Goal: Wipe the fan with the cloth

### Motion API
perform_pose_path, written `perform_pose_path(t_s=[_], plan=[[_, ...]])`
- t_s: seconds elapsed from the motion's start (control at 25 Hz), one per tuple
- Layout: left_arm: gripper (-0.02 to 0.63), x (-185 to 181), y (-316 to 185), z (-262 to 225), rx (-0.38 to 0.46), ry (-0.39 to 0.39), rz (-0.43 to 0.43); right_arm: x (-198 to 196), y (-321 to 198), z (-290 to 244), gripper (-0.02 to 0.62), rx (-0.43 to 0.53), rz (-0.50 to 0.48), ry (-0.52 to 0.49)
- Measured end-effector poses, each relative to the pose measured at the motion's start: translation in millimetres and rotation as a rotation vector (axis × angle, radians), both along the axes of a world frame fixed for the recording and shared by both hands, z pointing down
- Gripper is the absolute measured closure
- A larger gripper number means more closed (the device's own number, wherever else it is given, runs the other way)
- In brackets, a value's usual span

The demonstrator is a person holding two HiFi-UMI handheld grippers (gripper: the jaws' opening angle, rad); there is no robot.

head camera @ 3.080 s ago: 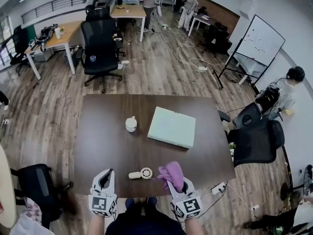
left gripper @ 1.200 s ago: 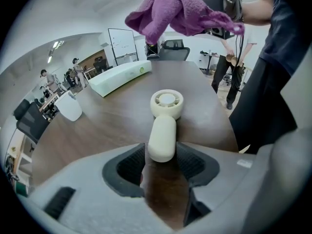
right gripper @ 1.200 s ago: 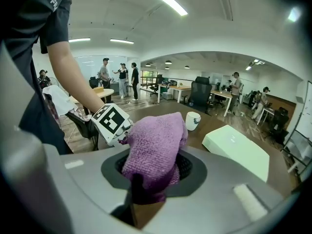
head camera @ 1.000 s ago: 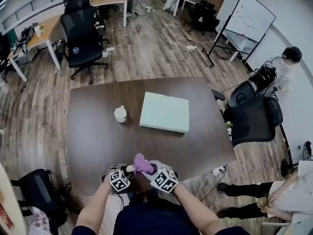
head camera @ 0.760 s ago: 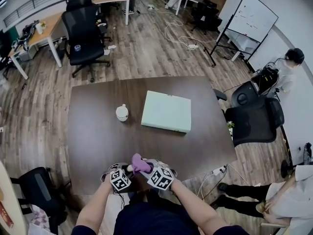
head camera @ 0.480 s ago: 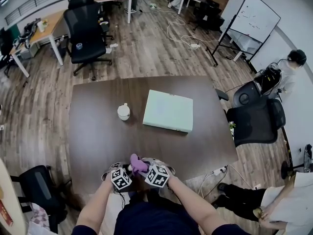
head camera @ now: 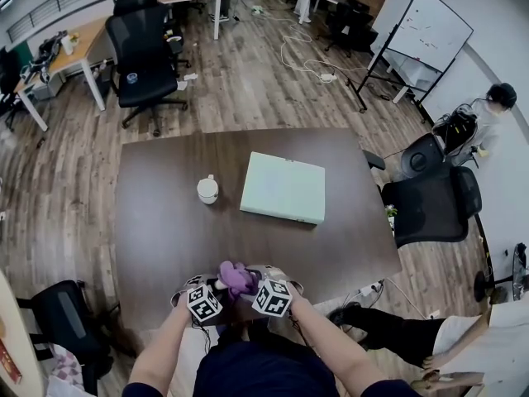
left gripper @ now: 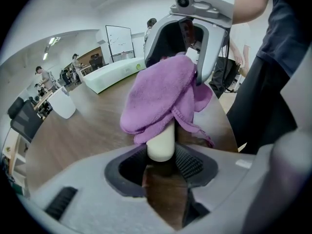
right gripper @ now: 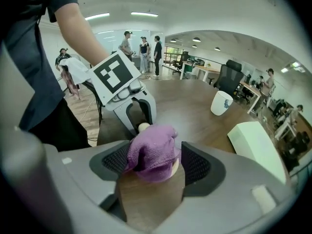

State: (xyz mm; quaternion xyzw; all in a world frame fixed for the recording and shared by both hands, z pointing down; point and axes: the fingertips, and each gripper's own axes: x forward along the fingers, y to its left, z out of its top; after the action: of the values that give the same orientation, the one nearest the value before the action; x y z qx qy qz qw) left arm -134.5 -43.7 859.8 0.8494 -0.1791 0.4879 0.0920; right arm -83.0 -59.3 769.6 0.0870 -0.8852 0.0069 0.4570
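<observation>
A small cream fan is held by its handle (left gripper: 161, 143) in my left gripper (left gripper: 161, 162), which is shut on it just above the table's near edge. The purple cloth (left gripper: 158, 94) is draped over the fan's head and hides it; only a cream rim (right gripper: 174, 167) peeks out beneath. My right gripper (right gripper: 153, 165) faces the left gripper (right gripper: 139, 123) from the other side. Its jaws are opening, with the cloth (right gripper: 151, 152) bunched between them and the right pad clear of it. In the head view both grippers meet under the cloth (head camera: 237, 276).
On the dark brown table (head camera: 165, 222) stand a white mug (head camera: 207, 190) and a pale green flat box (head camera: 281, 188), both well beyond the grippers. Office chairs, desks and people are around the room.
My right gripper has sunk with the cloth onto the fan, and the cloth now lies lower and wider over it. The left gripper has stayed put.
</observation>
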Motion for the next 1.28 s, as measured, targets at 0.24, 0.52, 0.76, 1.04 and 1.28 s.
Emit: perform_pose_path(t_s=[0.24,0.52,0.76,1.04,1.28], plan=[[0.422,-0.1,0.6,0.7,0.002,0.003,-0.002,-2.7,0.0,10.5,0.295,0.057,-0.14,0.094],[0.422,0.7,-0.6,1.3,-0.004,0.006,-0.009,-12.0,-6.0,21.6,0.423,0.048,-0.091,0.135],[0.422,0.5,-1.9,-1.6,-0.016,0.003,-0.005,-28.8,-5.1,18.2,0.469,0.032,-0.065,0.121],[0.423,1.3,-0.4,-1.3,-0.016,-0.012,0.02,-52.0,5.9,17.2,0.474,0.006,-0.091,0.101],[0.423,0.7,2.0,-1.0,-0.017,-0.018,0.026,-50.0,14.5,20.8,0.477,-0.015,-0.074,0.091]])
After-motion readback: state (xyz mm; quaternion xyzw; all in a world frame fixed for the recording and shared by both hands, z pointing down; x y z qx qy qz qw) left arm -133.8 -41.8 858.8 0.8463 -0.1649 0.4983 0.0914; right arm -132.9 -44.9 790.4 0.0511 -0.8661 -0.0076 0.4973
